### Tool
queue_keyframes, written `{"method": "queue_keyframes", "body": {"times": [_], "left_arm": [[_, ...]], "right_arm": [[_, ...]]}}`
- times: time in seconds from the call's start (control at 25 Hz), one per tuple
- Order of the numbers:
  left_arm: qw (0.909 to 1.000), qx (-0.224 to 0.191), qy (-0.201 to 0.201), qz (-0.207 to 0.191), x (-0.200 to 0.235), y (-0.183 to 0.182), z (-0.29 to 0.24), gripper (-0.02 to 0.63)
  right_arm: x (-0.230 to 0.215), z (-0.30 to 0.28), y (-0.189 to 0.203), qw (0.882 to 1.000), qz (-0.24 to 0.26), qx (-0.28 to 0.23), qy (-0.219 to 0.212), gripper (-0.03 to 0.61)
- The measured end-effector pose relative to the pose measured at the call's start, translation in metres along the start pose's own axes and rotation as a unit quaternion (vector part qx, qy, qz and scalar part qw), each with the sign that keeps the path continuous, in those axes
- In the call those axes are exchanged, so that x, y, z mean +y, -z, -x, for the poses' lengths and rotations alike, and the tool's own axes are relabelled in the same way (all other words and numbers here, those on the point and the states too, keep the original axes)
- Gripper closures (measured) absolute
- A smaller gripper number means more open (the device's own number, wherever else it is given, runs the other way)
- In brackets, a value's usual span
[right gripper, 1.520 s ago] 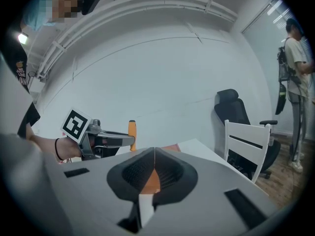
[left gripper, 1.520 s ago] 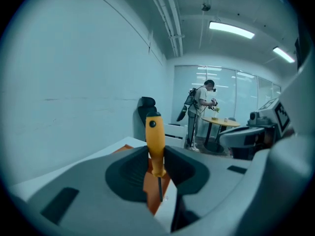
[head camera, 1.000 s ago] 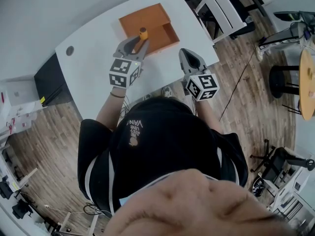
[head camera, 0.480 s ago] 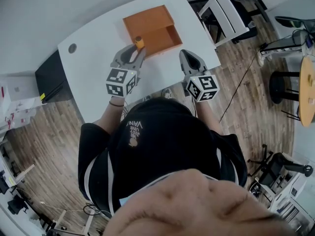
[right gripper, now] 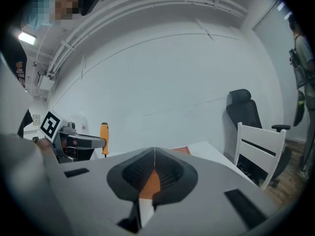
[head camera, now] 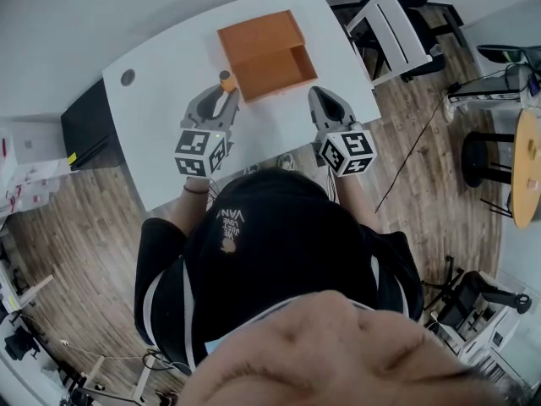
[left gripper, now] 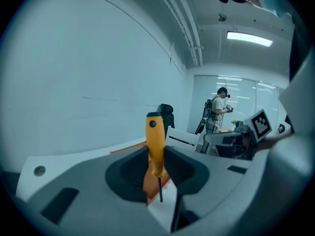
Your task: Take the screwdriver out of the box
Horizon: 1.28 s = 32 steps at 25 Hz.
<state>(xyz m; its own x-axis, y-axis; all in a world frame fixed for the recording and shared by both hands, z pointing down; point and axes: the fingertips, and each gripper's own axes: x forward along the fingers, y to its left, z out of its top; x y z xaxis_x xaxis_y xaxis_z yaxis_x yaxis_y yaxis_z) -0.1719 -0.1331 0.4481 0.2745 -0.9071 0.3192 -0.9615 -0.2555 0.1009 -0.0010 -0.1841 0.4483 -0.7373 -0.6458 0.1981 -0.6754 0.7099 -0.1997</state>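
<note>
**A:** Where did we log the screwdriver point(left gripper: 155, 146)?

**B:** Out of the box. It stood upright, yellow handle on top and thin dark shaft pointing down. The left gripper point(head camera: 221, 91) had it clamped by the handle between its jaws.

**A:** And its place on the bench?

**B:** From the head view we put it just left of the orange box point(head camera: 254, 39), by the box's near-left corner, over the white table point(head camera: 169, 74). The shaft tip hung clear below the jaws. We could not tell whether it met the tabletop.

**A:** What about the box itself?

**B:** It was open on top and sat toward the far side of the table. It lay beyond both grippers and roughly between them.

**A:** And the right gripper point(head camera: 319, 96)?

**B:** Its jaws were pressed together tip to tip, with nothing between them. We noted it near the box's near-right corner, pointing toward the far side and well apart from the left one. In the right gripper view the screwdriver showed off at the left, beside the other gripper's marker cube point(right gripper: 49, 124).

**A:** Anything further out?

**B:** There was a round grommet point(head camera: 128, 78) in the tabletop at the far left. A white chair point(head camera: 393, 28) stood just off the table's right end, and there was wood floor point(head camera: 439, 167) all round. In the left gripper view we also saw a person point(left gripper: 216, 114) standing far back by a glass wall.
</note>
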Motion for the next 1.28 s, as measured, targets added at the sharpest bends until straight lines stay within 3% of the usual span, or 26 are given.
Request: {"method": "queue_keyframes", "body": {"times": [0.88, 1.28], "left_arm": [[0.9988, 0.007, -0.040, 0.028, 0.020, 0.020, 0.029, 0.508], [0.9989, 0.006, -0.036, 0.029, 0.020, 0.020, 0.027, 0.508]], "right_arm": [[0.022, -0.015, 0.011, 0.999, -0.003, 0.014, -0.032, 0.566], [0.023, -0.017, 0.014, 0.999, 0.005, 0.022, -0.031, 0.566]]}}
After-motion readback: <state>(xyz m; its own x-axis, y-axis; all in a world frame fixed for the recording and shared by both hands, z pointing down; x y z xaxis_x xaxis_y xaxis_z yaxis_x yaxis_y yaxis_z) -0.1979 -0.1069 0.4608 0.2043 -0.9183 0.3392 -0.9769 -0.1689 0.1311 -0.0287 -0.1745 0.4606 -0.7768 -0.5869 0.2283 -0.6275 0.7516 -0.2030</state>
